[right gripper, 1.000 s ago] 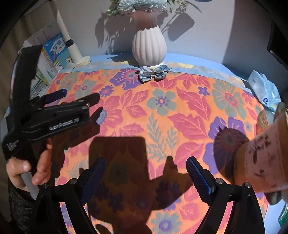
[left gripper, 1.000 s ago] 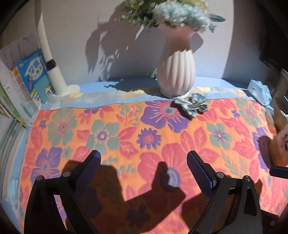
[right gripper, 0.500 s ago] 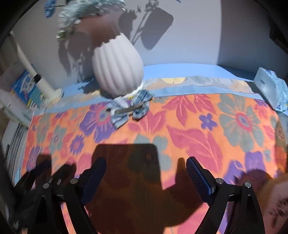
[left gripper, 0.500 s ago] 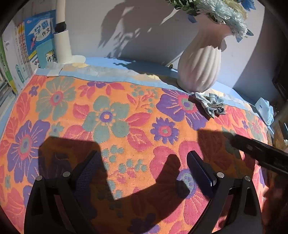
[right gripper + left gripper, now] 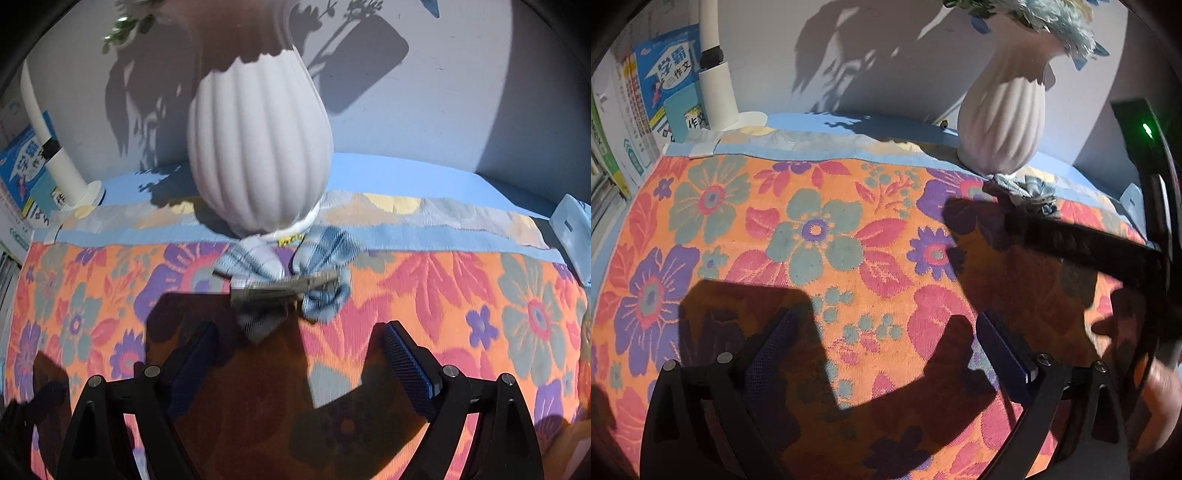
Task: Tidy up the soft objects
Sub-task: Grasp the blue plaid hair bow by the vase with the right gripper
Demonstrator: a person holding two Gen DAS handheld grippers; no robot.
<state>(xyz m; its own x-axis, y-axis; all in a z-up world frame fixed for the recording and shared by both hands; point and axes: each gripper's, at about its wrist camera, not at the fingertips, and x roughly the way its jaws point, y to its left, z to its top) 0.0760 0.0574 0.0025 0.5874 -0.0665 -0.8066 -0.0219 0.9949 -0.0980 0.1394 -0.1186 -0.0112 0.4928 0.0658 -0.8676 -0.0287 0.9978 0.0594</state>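
Observation:
A blue plaid fabric bow with a metal clip (image 5: 284, 280) lies on the floral cloth (image 5: 461, 288) at the foot of the white ribbed vase (image 5: 258, 147). My right gripper (image 5: 299, 350) is open and empty, its fingers just short of the bow on either side. In the left wrist view the bow (image 5: 1025, 190) shows at the far right, partly behind the right gripper's black body (image 5: 1082, 240). My left gripper (image 5: 886, 350) is open and empty, low over the cloth's middle.
The vase (image 5: 1003, 122) holds blue flowers and stands at the cloth's back edge. A white lamp post (image 5: 716, 85) and books (image 5: 665, 92) stand at the back left. A light blue packet (image 5: 574, 229) lies at the far right.
My right gripper has moved forward and down to the bow, which now sits just ahead of its fingers. The left gripper shifted slightly; the right gripper's body now crosses its view.

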